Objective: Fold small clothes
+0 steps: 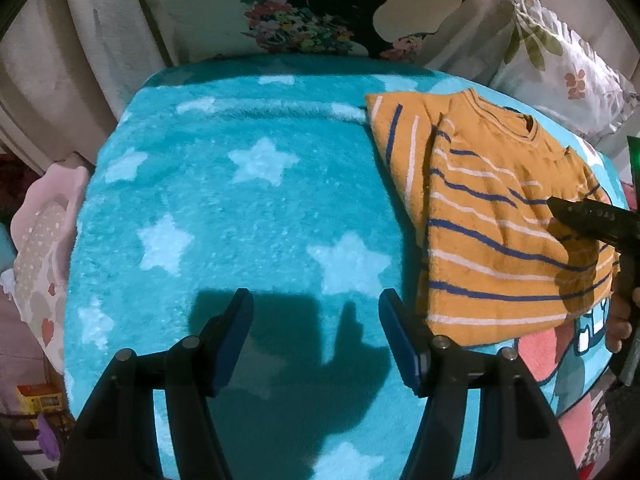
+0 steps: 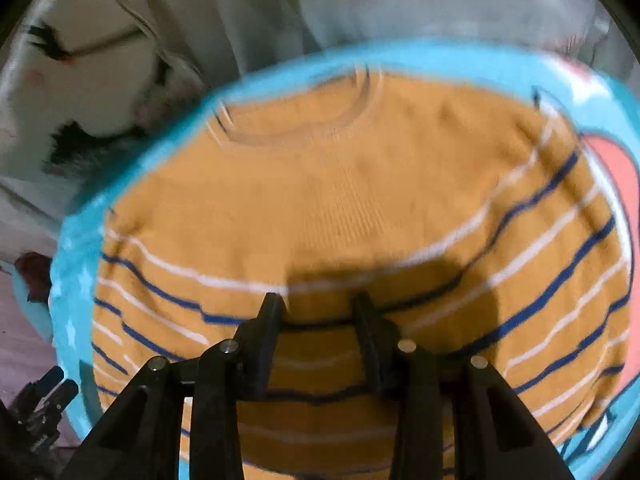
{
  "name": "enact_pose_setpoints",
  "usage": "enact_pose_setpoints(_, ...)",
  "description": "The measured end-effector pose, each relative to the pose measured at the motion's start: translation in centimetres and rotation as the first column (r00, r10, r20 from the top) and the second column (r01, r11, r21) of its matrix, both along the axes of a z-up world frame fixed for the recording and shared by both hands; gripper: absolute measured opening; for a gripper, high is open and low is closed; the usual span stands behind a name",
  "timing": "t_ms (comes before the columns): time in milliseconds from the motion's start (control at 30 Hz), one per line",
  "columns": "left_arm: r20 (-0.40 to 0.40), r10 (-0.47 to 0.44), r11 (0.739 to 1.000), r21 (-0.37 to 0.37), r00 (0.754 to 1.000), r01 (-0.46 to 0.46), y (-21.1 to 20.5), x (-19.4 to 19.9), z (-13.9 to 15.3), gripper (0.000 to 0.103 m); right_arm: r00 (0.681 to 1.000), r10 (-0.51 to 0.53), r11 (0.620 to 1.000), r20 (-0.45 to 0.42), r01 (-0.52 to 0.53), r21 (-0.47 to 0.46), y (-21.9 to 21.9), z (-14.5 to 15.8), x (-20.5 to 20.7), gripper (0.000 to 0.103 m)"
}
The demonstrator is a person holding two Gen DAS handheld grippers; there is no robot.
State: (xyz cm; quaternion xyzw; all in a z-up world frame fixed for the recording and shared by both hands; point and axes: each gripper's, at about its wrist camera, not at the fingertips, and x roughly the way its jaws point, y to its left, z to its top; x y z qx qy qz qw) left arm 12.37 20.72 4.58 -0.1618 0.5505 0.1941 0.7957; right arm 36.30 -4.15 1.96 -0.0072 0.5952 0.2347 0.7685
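Observation:
A small mustard-orange sweater [image 1: 492, 216] with blue and white stripes lies partly folded on the right side of a turquoise star-print blanket [image 1: 248, 208]. One sleeve is folded across. My left gripper [image 1: 316, 304] is open and empty, hovering over bare blanket to the left of the sweater. My right gripper [image 2: 318, 304] is open, just above the sweater's striped body [image 2: 340, 200], holding nothing. It also shows in the left wrist view [image 1: 560, 208] at the sweater's right edge. The right wrist view is motion-blurred.
The blanket covers a small rounded table with a pink cartoon print [image 1: 540, 352] at its right front. A floral cushion [image 1: 560, 64] and printed fabric [image 1: 316, 20] stand behind. Pink bedding [image 1: 44, 240] lies at the left.

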Motion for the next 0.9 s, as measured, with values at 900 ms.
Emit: enact_pose_setpoints(900,0.005,0.085,0.996,-0.027,0.996,-0.085,-8.6,2.0,1.2,0.065,0.991,-0.123,0.977,-0.053,0.13,0.171,-12.8,1.9,6.5,0.043)
